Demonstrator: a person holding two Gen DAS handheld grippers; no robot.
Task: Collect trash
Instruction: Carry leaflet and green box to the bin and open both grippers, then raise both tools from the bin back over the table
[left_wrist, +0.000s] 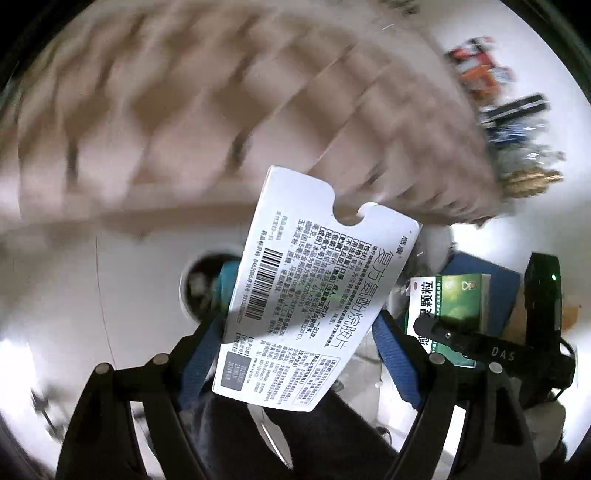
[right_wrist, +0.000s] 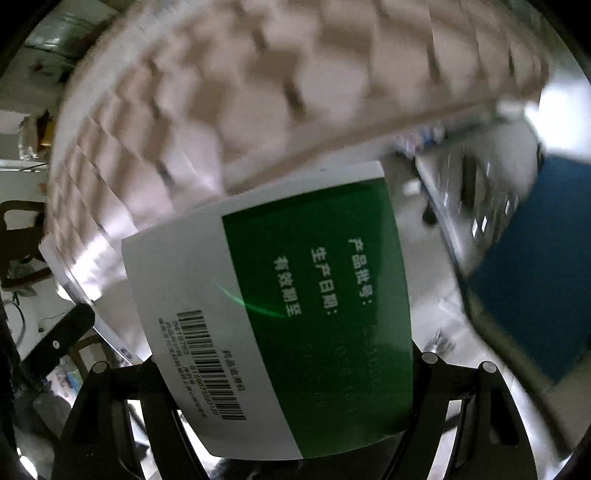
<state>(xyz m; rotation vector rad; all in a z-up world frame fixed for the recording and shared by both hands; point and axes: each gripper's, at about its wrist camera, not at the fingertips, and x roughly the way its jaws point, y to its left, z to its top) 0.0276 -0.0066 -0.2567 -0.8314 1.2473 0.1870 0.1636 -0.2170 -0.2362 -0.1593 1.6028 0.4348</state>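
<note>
Two boxes are gripped for disposal: the white medicine box (left_wrist: 306, 295) by the left hand-held gripper (left_wrist: 295, 354), the green-and-white box (right_wrist: 280, 314) by the right hand-held gripper (right_wrist: 291, 398).

Your left tool (left_wrist: 303, 332) points steeply downward, its jaws spread wide and clamped on a white box (left_wrist: 314, 291). Your right tool (right_wrist: 291, 362) points straight down, jaws wide, gripping a green box (right_wrist: 317, 314).
</note>
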